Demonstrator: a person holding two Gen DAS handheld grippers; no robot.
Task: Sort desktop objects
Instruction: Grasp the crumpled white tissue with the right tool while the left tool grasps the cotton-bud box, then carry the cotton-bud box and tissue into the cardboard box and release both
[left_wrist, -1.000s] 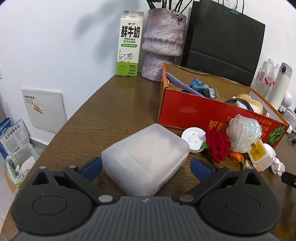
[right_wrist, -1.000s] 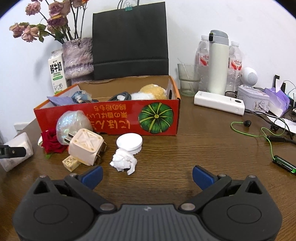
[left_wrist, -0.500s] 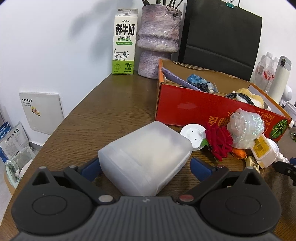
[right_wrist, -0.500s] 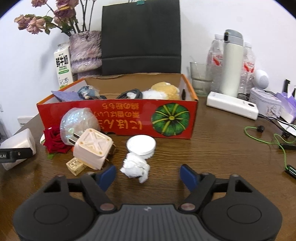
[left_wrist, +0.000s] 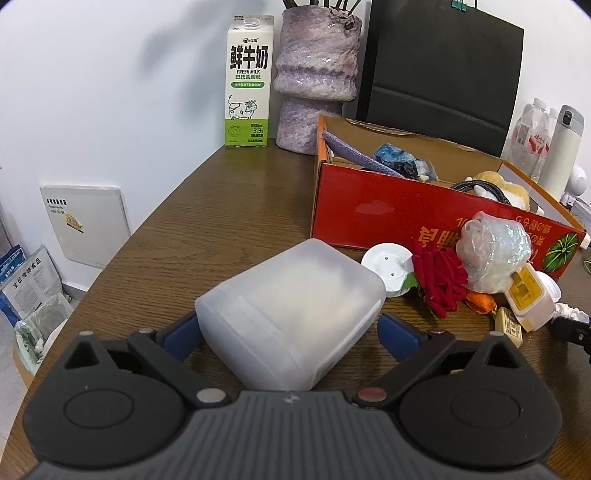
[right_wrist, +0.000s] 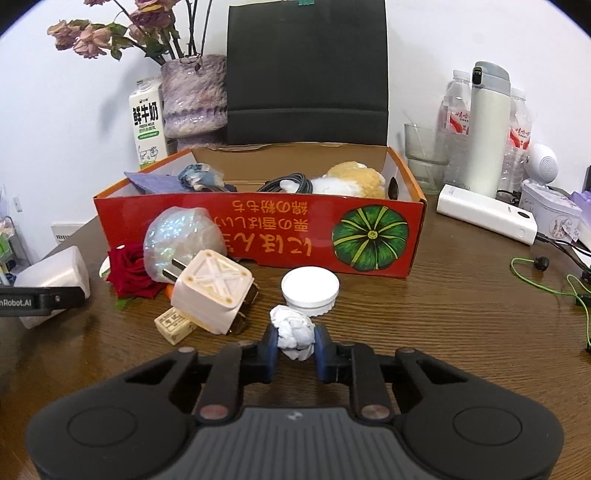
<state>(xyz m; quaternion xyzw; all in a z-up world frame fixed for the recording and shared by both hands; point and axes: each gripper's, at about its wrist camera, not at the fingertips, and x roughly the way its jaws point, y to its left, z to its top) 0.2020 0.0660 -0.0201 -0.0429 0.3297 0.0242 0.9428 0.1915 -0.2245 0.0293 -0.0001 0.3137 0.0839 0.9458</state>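
Observation:
My right gripper (right_wrist: 295, 343) is shut on a crumpled white paper ball (right_wrist: 293, 332) lying on the wooden table, just in front of a round white lid (right_wrist: 309, 286). My left gripper (left_wrist: 290, 328) stands open around a frosted white plastic container (left_wrist: 291, 310); the left pad touches its side and the right pad sits just clear. The container (right_wrist: 55, 273) also shows at the far left of the right wrist view. Behind stands the open red cardboard box (right_wrist: 258, 221) holding a plush toy, a cable and wrapped items. A cream plug cube (right_wrist: 212, 291), a red rose (right_wrist: 129, 269) and an iridescent wrapped ball (right_wrist: 181, 236) lie before it.
A milk carton (left_wrist: 247, 81), a purple vase (left_wrist: 314, 81) and a black paper bag (right_wrist: 306, 70) line the back wall. Bottles, a white flask (right_wrist: 487, 129), a glass, a power bank (right_wrist: 487, 214) and green earphone wire (right_wrist: 554, 280) fill the right. The table edge (left_wrist: 147, 229) curves on the left.
The right gripper's jaws went from wide open to shut on the paper ball after edging towards it. The container now rests against the left gripper's left pad.

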